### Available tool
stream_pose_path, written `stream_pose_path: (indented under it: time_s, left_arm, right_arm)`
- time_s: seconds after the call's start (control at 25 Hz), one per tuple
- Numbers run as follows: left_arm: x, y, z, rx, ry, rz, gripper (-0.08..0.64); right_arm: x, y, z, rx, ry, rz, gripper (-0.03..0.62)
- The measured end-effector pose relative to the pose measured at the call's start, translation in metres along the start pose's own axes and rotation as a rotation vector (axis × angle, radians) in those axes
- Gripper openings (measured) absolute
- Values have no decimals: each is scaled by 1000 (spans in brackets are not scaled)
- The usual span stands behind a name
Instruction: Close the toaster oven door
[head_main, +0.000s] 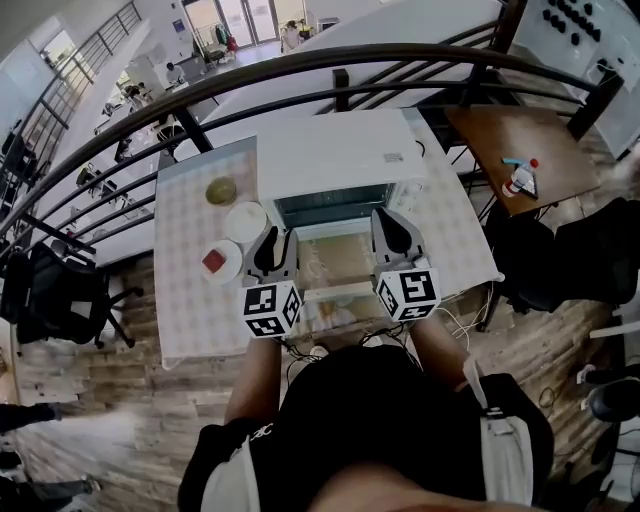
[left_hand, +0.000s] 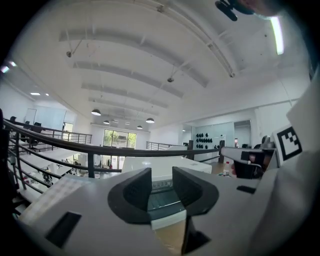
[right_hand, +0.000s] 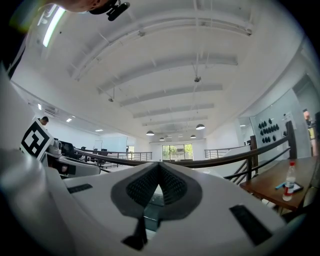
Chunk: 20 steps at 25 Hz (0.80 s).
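Head view: left gripper (head_main: 269, 247), jaws apart and empty, and right gripper (head_main: 397, 232), pinched closed on nothing, flank the dropped-open toaster oven door (head_main: 340, 262), likely lined up to lift it.

Left gripper (head_main: 272, 240) and right gripper (head_main: 394, 224) sit side by side mid-frame, both pointing toward the top edge. Left jaws are apart with nothing pinched. Right jaws look closed tip to tip, I think.

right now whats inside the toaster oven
The door of the toaster oven is folded down, and only a dark front strip of the cavity shows, with no food visible. The oven's white top covers the rest.
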<state>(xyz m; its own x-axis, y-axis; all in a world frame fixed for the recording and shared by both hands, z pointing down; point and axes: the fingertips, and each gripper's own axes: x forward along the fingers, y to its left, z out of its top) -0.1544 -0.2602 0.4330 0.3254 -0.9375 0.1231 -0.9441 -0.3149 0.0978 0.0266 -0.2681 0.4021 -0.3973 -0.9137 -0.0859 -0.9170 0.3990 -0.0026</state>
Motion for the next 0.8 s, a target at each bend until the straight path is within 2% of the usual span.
stream_pose_path:
  time_s: [0.12,0.64,0.8]
  left_arm:
    - [-1,3,-19,17,46,34,129]
    - [-27,33,-122,-17,268,157,129]
    - [-37,38,-158,-43,332,167,132]
  right_arm:
    - [1,-1,-5,2,9,21,3]
    - [16,11,-38,45,80,115,3]
    - [19,18,-49,55,105,145,3]
